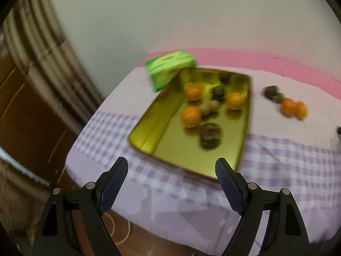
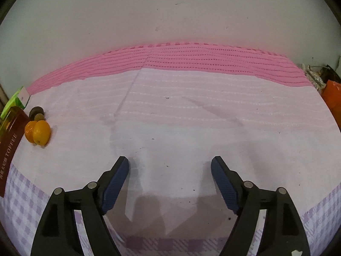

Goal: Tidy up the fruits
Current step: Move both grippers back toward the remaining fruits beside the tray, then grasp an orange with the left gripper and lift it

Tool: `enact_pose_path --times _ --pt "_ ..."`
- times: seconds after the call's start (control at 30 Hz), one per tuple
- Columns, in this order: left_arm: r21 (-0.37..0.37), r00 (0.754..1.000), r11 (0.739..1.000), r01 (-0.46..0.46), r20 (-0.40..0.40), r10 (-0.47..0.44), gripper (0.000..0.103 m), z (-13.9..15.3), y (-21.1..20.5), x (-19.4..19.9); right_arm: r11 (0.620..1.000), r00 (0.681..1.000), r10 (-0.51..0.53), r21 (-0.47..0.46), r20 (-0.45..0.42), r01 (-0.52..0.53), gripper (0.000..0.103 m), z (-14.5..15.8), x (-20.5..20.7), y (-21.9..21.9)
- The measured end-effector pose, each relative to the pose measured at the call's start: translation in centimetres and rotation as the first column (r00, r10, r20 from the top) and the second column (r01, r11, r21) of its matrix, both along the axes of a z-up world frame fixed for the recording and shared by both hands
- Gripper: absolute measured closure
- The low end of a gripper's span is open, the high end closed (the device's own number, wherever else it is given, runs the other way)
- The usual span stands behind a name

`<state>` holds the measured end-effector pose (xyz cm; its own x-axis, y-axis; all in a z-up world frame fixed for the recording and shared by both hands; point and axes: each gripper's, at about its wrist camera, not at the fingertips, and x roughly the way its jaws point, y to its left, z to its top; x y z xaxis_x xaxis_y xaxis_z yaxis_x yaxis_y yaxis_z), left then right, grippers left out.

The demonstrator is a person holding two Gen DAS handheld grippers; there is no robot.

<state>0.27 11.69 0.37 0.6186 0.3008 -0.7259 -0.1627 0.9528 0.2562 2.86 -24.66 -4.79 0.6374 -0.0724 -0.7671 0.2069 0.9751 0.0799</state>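
Note:
A gold tin tray point(image 1: 162, 125) lies on the cloth-covered table and holds three oranges point(image 1: 191, 116), two dark round fruits point(image 1: 210, 135) and a brownish kiwi-like fruit point(image 1: 210, 107). To its right on the cloth lie two oranges point(image 1: 293, 106) and two dark fruits point(image 1: 272, 93). My left gripper point(image 1: 171, 168) hovers open over the tray's near edge, nothing between its fingers. In the right wrist view the same loose oranges point(image 2: 38, 132) and dark fruits point(image 2: 37, 113) sit at far left beside the tin's red side point(image 2: 9, 149). My right gripper point(image 2: 170, 168) is open over bare cloth.
A green box point(image 1: 168, 69) stands behind the tray's far corner; the green box point(image 2: 16, 100) also shows at the left in the right wrist view. A pink cloth band point(image 2: 181, 57) runs along the wall. Orange packaging and clutter point(image 2: 332, 93) sit at the far right. Wooden floor lies beyond the table's left edge.

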Motion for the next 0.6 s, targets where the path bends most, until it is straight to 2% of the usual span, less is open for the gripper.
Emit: enact_pose_path --times 0.1,0.17,0.27,0.43,0.6 --pt "-0.039 0.988 0.987 0.157 -0.004 -0.157 0.019 0.8 -2.6 0.4 1.0 1.0 0.01 0.014 0.005 -0.01 0.02 0.1 0.2 0.3" --pt "-0.123 0.967 0.96 0.252 -0.006 -0.255 0.019 1.4 -4.4 1.0 1.0 1.0 0.016 0.021 0.006 -0.016 0.016 0.2 0.0 0.3" --pt "-0.232 0.942 0.917 0.323 -0.017 -0.336 0.019 1.8 -6.7 3.0 0.999 1.0 0.019 0.039 0.014 -0.019 0.015 0.3 -0.3 0.0" --pt "-0.419 0.922 0.85 0.319 -0.07 -0.38 0.032 0.6 -10.2 8.4 0.995 0.999 0.025 0.095 0.04 -0.028 0.012 0.4 -0.6 -0.6" --pt "-0.527 0.939 0.825 0.203 -0.135 -0.317 0.039 -2.0 -11.4 13.8 0.987 0.997 0.037 0.153 0.066 -0.046 0.007 0.3 -0.9 -1.0"
